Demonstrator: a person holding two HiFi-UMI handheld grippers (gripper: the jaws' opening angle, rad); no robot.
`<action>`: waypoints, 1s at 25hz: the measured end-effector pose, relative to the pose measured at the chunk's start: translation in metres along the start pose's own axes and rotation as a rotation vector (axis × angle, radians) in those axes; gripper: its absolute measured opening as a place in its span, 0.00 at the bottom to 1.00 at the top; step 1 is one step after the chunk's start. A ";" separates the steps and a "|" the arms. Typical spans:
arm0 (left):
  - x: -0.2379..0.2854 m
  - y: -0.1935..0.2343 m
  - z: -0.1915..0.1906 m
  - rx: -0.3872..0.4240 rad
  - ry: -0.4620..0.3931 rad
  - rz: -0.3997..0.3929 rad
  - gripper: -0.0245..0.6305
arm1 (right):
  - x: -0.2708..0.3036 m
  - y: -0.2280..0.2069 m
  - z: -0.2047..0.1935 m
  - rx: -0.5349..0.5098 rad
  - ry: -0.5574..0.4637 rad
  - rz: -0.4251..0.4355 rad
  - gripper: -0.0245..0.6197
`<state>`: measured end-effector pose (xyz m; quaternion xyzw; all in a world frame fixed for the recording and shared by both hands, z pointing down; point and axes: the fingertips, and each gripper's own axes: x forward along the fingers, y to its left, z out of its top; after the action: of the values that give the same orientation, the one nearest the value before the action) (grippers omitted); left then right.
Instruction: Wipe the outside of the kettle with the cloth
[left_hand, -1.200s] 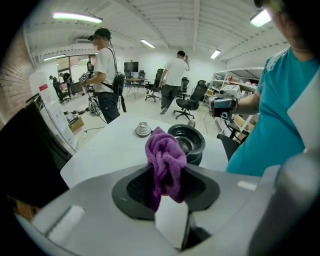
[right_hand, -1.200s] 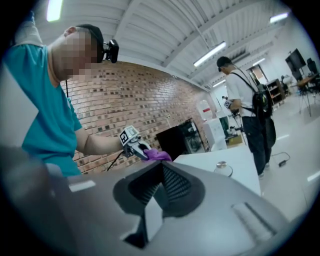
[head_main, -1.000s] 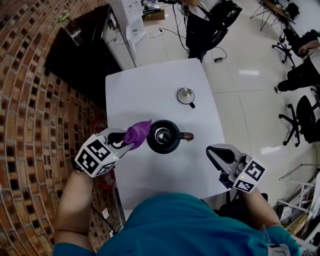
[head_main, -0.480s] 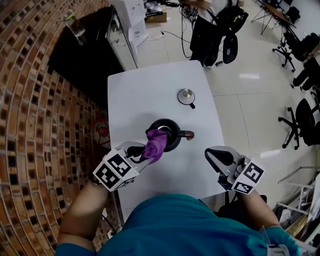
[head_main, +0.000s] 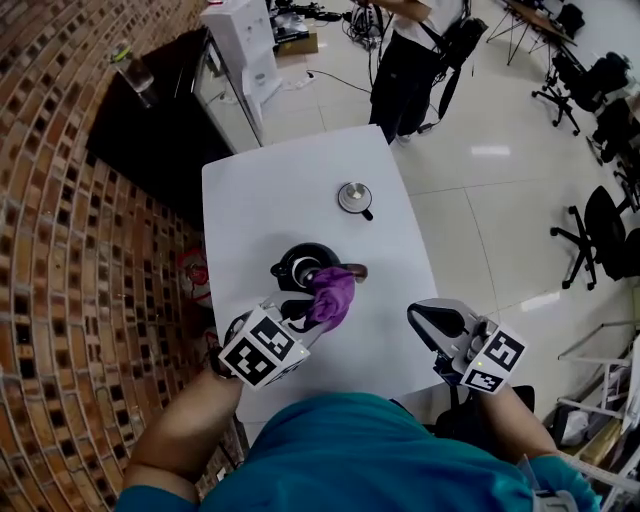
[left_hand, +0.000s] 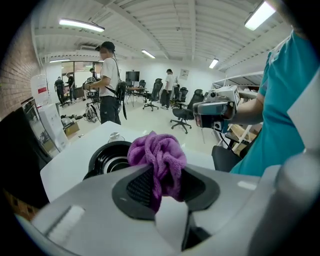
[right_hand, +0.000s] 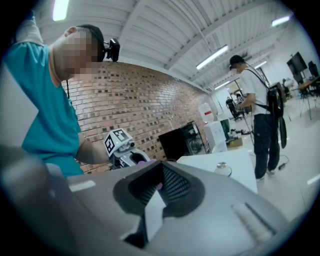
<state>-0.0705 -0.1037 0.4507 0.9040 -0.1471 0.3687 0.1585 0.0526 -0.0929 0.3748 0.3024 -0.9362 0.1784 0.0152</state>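
A black kettle (head_main: 300, 266) stands open-topped on the white table (head_main: 260, 190), its handle (head_main: 348, 271) pointing right. My left gripper (head_main: 308, 318) is shut on a bunched purple cloth (head_main: 331, 296), which sits against the kettle's near side just below the handle. In the left gripper view the cloth (left_hand: 157, 159) bulges out between the pads, with the kettle (left_hand: 111, 158) just beyond it. My right gripper (head_main: 432, 322) hovers at the table's near right edge, shut with nothing in it, apart from the kettle.
The kettle's round metal lid (head_main: 353, 196) lies on the table beyond the kettle. A brick wall (head_main: 60, 250) and a black cabinet (head_main: 150, 120) run along the left. A person (head_main: 405, 60) stands past the far end; office chairs (head_main: 600, 230) are at the right.
My left gripper carried the cloth from the kettle's left side round its near side to just below the handle. The right gripper has barely moved.
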 end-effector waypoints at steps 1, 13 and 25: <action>0.005 -0.001 0.003 0.007 0.006 0.004 0.22 | -0.003 0.000 0.000 0.000 -0.002 -0.002 0.04; -0.007 -0.039 0.026 0.026 -0.041 0.063 0.22 | -0.034 -0.005 0.022 -0.054 -0.040 0.057 0.05; -0.117 -0.146 -0.019 -0.262 -0.429 0.144 0.22 | -0.033 0.058 0.033 -0.172 -0.052 0.237 0.04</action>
<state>-0.1061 0.0533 0.3542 0.9204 -0.2881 0.1568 0.2129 0.0493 -0.0416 0.3203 0.1919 -0.9772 0.0904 -0.0043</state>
